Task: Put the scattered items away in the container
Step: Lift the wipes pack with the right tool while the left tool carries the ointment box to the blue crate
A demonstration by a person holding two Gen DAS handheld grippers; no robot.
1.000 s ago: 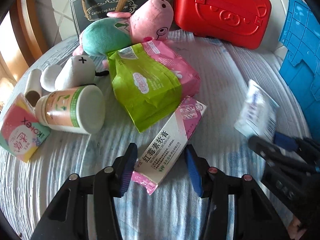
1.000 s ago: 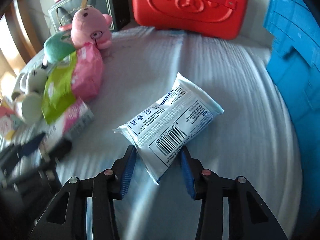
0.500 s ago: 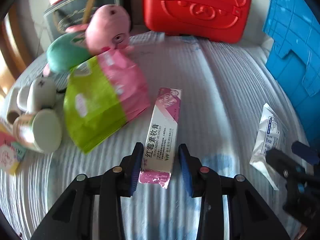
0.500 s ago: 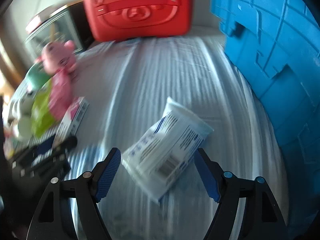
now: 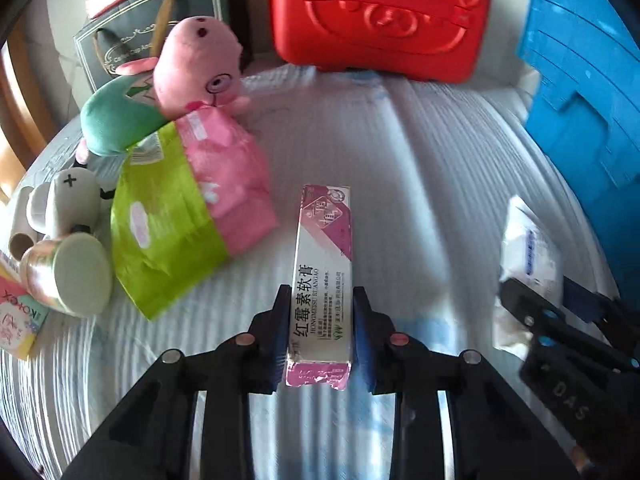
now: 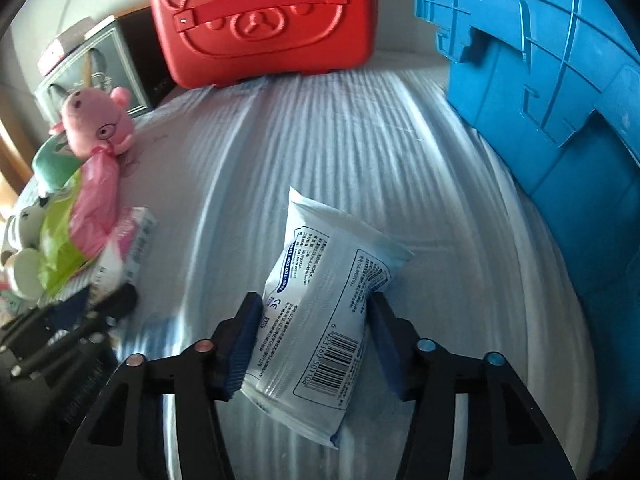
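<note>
My left gripper (image 5: 320, 296) has its jaws closing, and its pads press both long sides of a pink-and-white ointment box (image 5: 324, 248) just above the ribbed white cloth. In the right wrist view my right gripper (image 6: 314, 304) is closing too, with its pads squeezing a white wipes packet (image 6: 332, 248) that carries a barcode. The blue plastic crate (image 6: 540, 100) rises at the right edge, close beside the packet. The left wrist view also catches the right gripper (image 5: 540, 292) with the packet (image 5: 528, 240).
A red bear-embossed case (image 5: 380, 12) stands at the back. At the left lie a pink pig plush (image 5: 196, 68), a green-and-pink packet (image 5: 180, 216), a white plush (image 5: 64, 200), a tipped cup (image 5: 68, 276), a Kotex box (image 5: 16, 320) and a dark gift bag (image 5: 152, 28).
The left jaws closed onto the ointment box and turned it lengthwise, away from the pile. The right jaws opened wide, then closed on the wipes packet again, nearer the blue crate.
</note>
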